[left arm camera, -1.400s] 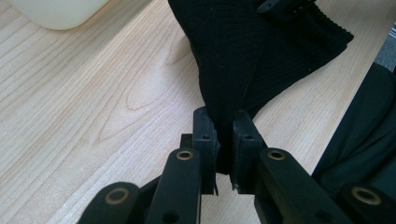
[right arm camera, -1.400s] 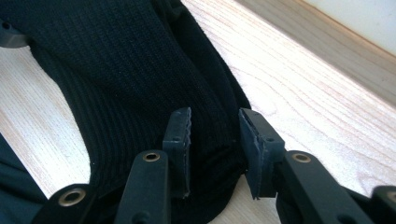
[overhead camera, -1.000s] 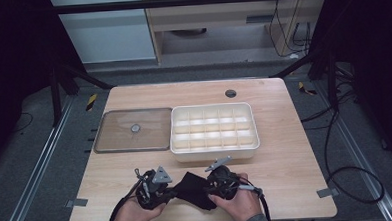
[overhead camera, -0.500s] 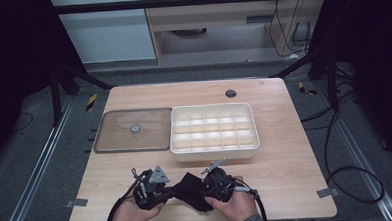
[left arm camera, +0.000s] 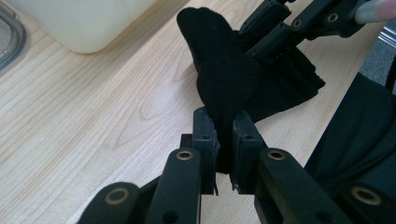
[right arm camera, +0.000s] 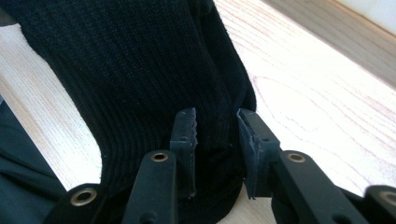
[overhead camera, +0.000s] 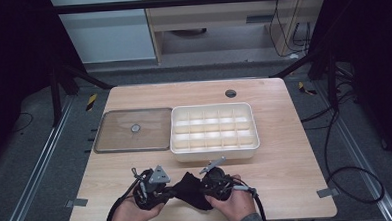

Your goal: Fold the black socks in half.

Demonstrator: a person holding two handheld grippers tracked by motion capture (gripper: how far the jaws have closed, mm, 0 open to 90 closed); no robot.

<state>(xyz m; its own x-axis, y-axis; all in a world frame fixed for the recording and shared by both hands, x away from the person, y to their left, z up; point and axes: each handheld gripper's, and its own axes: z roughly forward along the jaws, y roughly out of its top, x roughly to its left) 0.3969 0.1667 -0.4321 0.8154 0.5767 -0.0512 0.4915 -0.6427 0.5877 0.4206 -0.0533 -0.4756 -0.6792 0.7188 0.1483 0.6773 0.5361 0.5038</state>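
At the near edge of the wooden surface [overhead camera: 286,156], a black sock [overhead camera: 191,190] is held between two claws. The left claw [left arm camera: 225,140] is closed tight on one end of the sock, the knit fabric being pinched flat between its pads. The right claw [right arm camera: 217,140] is set around a thick fold of the ribbed end, its jaws partly closed with the fabric bunched between them. In the high view the sock is seen stretched low over the surface between the left claw [overhead camera: 160,192] and the right claw [overhead camera: 207,186]. Farther back, a white compartmented tray [overhead camera: 215,150] is placed near the middle of the surface, and a clear flat lid [overhead camera: 110,139] lies just beside it on the left.
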